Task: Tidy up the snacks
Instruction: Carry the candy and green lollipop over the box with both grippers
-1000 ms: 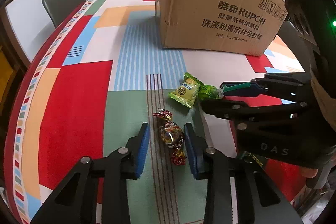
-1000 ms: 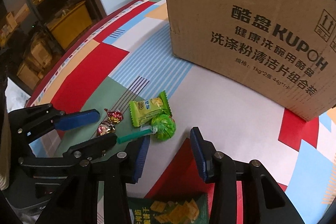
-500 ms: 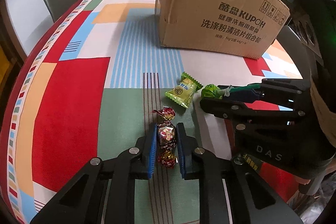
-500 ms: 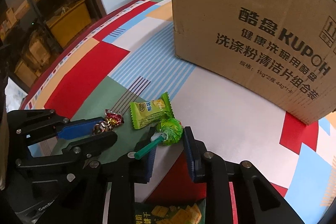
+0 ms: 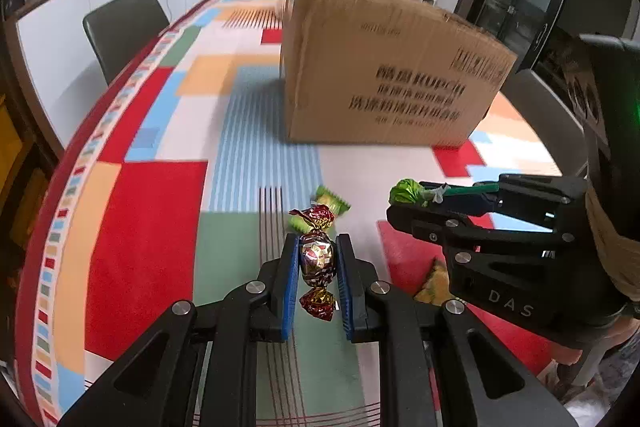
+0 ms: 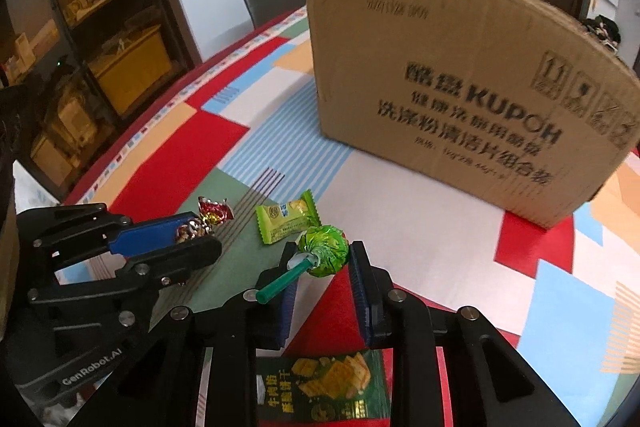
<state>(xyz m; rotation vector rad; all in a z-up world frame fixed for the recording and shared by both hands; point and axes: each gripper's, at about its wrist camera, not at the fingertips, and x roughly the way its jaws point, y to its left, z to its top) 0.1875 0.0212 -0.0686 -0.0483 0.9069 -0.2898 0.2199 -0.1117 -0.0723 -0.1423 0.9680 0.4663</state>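
Observation:
My left gripper is shut on a red and gold foil-wrapped candy, lifted a little off the patterned tablecloth. My right gripper is shut on a green-wrapped lollipop, whose green stick slants down to the left. A light green snack packet lies flat on the cloth between the two grippers. In the left wrist view the right gripper shows at the right with the lollipop at its tips. In the right wrist view the left gripper is at the left with the candy.
A large cardboard box stands on the table beyond both grippers. A dark green cracker packet lies beneath the right gripper near the table's front. A grey chair sits at the left edge. Shelves stand beyond the table.
Both grippers closed on their sweets, the left on the foil candy and the right on the lollipop, then rose with them off the cloth. The green packet stayed put.

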